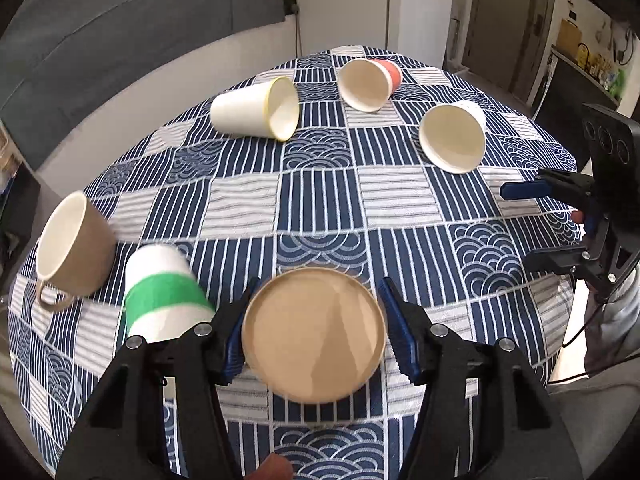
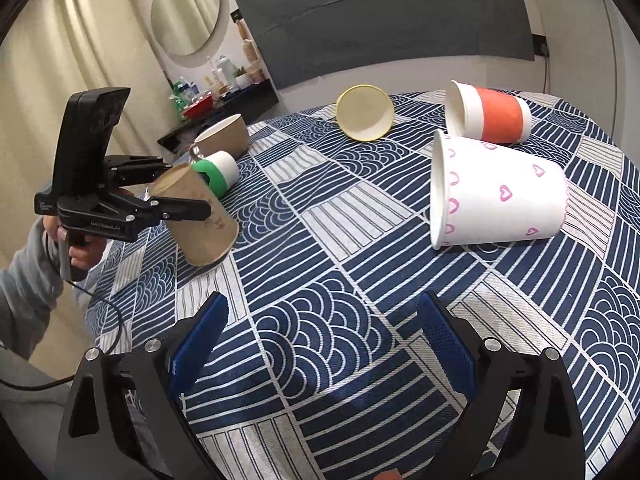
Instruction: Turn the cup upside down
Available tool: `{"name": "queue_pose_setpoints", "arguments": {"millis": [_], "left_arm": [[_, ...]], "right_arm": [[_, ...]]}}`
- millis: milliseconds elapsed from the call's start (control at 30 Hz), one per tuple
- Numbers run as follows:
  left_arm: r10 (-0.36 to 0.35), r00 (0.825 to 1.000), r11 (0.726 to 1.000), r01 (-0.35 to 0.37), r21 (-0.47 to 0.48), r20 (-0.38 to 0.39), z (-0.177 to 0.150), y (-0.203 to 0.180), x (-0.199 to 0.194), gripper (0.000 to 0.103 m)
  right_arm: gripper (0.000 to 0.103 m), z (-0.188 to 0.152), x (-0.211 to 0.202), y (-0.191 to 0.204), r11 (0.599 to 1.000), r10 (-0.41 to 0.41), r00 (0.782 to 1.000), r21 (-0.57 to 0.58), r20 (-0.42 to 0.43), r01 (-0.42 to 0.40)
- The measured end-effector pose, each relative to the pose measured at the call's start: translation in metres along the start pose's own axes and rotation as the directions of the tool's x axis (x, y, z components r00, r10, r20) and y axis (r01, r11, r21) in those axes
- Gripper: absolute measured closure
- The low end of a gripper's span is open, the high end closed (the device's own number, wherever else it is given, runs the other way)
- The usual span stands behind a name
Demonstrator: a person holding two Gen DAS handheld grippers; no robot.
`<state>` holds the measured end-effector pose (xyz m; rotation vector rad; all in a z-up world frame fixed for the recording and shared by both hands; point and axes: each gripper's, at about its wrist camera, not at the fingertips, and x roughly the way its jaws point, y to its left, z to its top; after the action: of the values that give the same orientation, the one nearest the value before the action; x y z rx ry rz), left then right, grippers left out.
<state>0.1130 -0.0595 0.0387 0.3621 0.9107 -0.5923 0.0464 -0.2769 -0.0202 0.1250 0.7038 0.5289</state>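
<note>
My left gripper (image 1: 316, 320) is shut on a brown paper cup (image 1: 314, 334), whose open mouth faces the left wrist camera. In the right wrist view the same brown cup (image 2: 200, 216) hangs tilted in the left gripper (image 2: 196, 204), its mouth end low and near the tablecloth (image 2: 320, 280). My right gripper (image 2: 320, 344) is open and empty above the cloth; it also shows at the right edge of the left wrist view (image 1: 520, 224).
Several cups lie on their sides: a white cup with pink hearts (image 2: 496, 196), an orange-banded cup (image 2: 488, 114), a yellow-rimmed cup (image 2: 365, 113), a green-banded cup (image 1: 164, 292). A brown mug (image 1: 72, 244) lies near the table's left edge.
</note>
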Motion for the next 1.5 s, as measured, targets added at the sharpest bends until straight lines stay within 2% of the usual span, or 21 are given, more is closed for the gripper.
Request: {"name": "queue_pose_setpoints", "arguments": {"millis": [67, 100, 167, 233, 267, 300, 400, 667, 867, 1167, 1300, 1500], "left_arm": [[-0.005, 1.0, 1.0, 0.005, -0.011, 0.0, -0.005, 0.003, -0.002, 0.041], [-0.001, 1.0, 1.0, 0.001, -0.014, -0.001, -0.005, 0.004, -0.003, 0.031], [-0.001, 1.0, 1.0, 0.001, -0.021, 0.013, -0.008, 0.004, -0.008, 0.021], [-0.001, 0.999, 1.0, 0.001, -0.015, 0.039, -0.01, 0.002, -0.016, 0.018], [0.003, 0.999, 1.0, -0.003, -0.014, 0.044, -0.011, 0.001, -0.019, 0.011], [0.013, 0.998, 1.0, -0.012, -0.017, 0.054, -0.012, 0.0, -0.024, 0.009], [0.032, 0.997, 0.999, -0.03, -0.025, 0.069, -0.018, -0.001, -0.034, 0.006], [0.116, 0.99, 0.991, -0.109, -0.08, 0.085, -0.053, -0.001, -0.058, 0.006], [0.188, 0.978, 0.976, -0.175, -0.13, 0.09, -0.09, -0.002, -0.079, 0.006], [0.197, 0.973, 0.961, -0.168, -0.22, 0.117, -0.136, -0.002, -0.101, 0.006], [0.254, 0.958, 0.945, -0.216, -0.247, 0.134, -0.152, -0.006, -0.106, 0.006], [0.287, 0.944, 0.935, -0.239, -0.262, 0.162, -0.159, -0.012, -0.088, 0.006]], "right_arm": [[0.012, 0.001, 0.002, 0.005, 1.0, -0.001, 1.0, -0.01, -0.004, 0.001], [0.012, 0.002, 0.002, 0.008, 1.0, -0.002, 1.0, -0.016, -0.004, 0.002], [0.012, 0.003, 0.003, 0.012, 1.0, -0.003, 1.0, -0.026, -0.005, 0.003], [0.012, 0.004, 0.004, 0.018, 0.999, -0.004, 1.0, -0.036, -0.008, 0.004], [0.01, 0.005, 0.004, 0.021, 0.999, -0.007, 1.0, -0.041, -0.008, 0.007], [0.01, 0.005, 0.004, 0.023, 0.999, -0.011, 1.0, -0.046, -0.007, 0.011], [0.009, 0.008, 0.002, 0.033, 0.998, -0.009, 1.0, -0.061, 0.004, 0.01], [0.008, 0.007, 0.011, 0.072, 0.989, -0.042, 0.999, -0.141, 0.014, 0.044], [0.008, 0.0, 0.017, 0.097, 0.984, -0.034, 0.999, -0.176, 0.035, 0.039], [0.008, -0.012, 0.021, 0.121, 0.98, -0.039, 0.998, -0.192, 0.057, 0.049], [0.008, -0.016, 0.022, 0.125, 0.981, -0.043, 0.997, -0.186, 0.069, 0.055], [0.008, -0.016, 0.028, 0.13, 0.975, -0.073, 0.993, -0.204, 0.096, 0.091]]}}
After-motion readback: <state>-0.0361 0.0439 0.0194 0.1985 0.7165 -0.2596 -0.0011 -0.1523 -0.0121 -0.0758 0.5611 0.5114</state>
